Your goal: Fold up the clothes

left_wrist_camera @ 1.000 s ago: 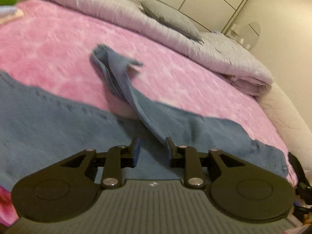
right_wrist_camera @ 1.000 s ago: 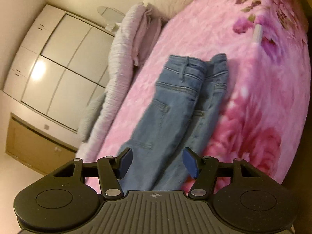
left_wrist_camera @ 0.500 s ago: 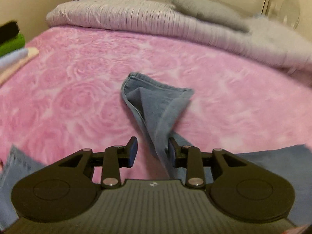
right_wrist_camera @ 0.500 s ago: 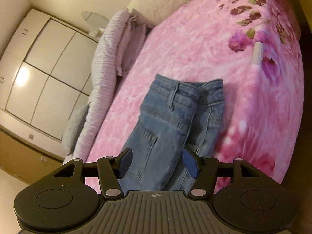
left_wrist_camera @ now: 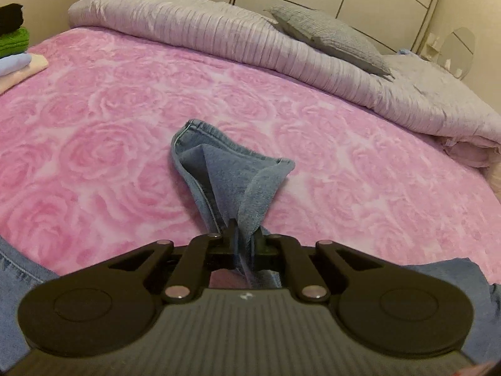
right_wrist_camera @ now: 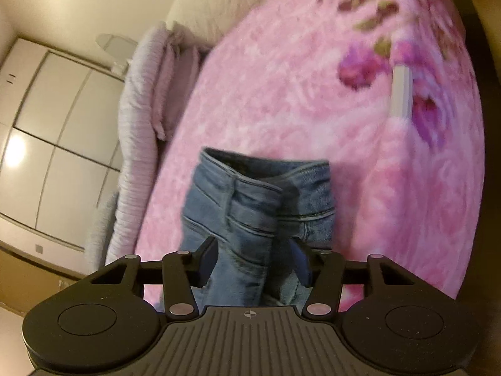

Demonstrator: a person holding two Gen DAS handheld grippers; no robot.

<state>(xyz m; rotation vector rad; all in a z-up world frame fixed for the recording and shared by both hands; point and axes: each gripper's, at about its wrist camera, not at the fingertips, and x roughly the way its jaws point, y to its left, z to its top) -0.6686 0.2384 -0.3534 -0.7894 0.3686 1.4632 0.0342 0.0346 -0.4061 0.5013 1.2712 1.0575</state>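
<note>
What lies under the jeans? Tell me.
The pink blanket lies under the jeans on all visible sides. Directly beneath the denim is covered, so nothing else can be confirmed there.

The blue denim jeans (right_wrist_camera: 250,213) lie on the pink bed, waistband end bunched and folded over at the near right, while one leg's hem (left_wrist_camera: 225,169) stands lifted and creased into a cone, cuff pointing far.

A home bedroom. Large bed under a pink rose-patterned blanket (left_wrist_camera: 131,131), lilac quilt (left_wrist_camera: 219,34) bunched along its far edge, grey pillow (left_wrist_camera: 332,40) on top. Pale built-in wardrobe doors (right_wrist_camera: 59,144) along the wall behind. Small stack of folded clothes (left_wrist_camera: 15,53) at the bed's left edge.
</note>
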